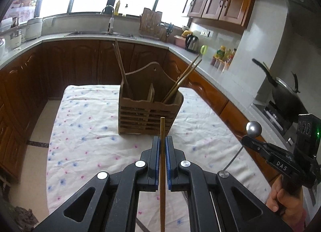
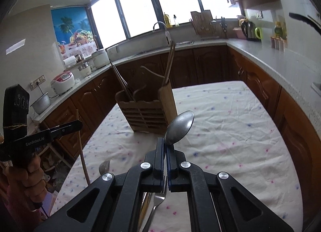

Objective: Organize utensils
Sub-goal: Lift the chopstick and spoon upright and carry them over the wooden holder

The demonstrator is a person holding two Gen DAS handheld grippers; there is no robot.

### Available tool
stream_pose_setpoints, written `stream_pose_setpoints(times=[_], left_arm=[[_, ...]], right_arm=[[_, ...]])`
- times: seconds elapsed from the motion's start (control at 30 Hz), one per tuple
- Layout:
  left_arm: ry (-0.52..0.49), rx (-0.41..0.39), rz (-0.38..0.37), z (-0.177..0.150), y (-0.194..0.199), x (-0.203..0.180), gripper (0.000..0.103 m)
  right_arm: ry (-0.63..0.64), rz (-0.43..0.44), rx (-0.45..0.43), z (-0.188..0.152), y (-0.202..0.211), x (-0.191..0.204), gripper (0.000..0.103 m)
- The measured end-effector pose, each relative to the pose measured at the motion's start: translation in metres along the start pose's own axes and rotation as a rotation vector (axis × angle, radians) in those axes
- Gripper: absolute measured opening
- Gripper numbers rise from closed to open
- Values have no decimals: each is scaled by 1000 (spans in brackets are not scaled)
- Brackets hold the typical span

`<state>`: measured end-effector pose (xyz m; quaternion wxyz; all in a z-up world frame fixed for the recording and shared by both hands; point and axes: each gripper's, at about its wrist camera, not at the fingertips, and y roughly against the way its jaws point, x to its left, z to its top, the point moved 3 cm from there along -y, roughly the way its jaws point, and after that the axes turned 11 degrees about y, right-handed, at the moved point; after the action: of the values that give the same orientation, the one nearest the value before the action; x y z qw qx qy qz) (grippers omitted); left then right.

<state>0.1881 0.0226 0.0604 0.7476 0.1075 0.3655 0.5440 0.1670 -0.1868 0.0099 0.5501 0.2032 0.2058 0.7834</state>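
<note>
A wooden utensil holder (image 1: 148, 109) stands on the floral tablecloth (image 1: 90, 131), with chopsticks leaning in its left and right compartments; it also shows in the right wrist view (image 2: 148, 111). My left gripper (image 1: 162, 141) is shut on a wooden chopstick (image 1: 162, 171), held upright in front of the holder. My right gripper (image 2: 166, 147) is shut on a metal spoon (image 2: 179, 127), bowl up, just before the holder. The right gripper also shows in the left wrist view (image 1: 248, 139), and the left gripper in the right wrist view (image 2: 78, 124).
A fork (image 2: 158, 201) lies on the cloth under my right gripper, with another utensil (image 2: 104, 167) beside it. Kitchen counters (image 1: 220, 71) with a kettle (image 1: 191, 42) and a wok (image 1: 284, 91) ring the table. Floor (image 1: 36, 151) lies to the left.
</note>
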Motion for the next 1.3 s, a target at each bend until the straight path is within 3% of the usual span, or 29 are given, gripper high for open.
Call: stream_pose_setpoints(times=[0.73, 1.3], left_arm=[[47, -245, -40, 22, 63, 19, 3], [75, -460, -51, 60, 49, 28, 3]], right_arm=[[52, -41, -182, 43, 20, 9, 2], [84, -74, -278, 88, -6, 8, 2]])
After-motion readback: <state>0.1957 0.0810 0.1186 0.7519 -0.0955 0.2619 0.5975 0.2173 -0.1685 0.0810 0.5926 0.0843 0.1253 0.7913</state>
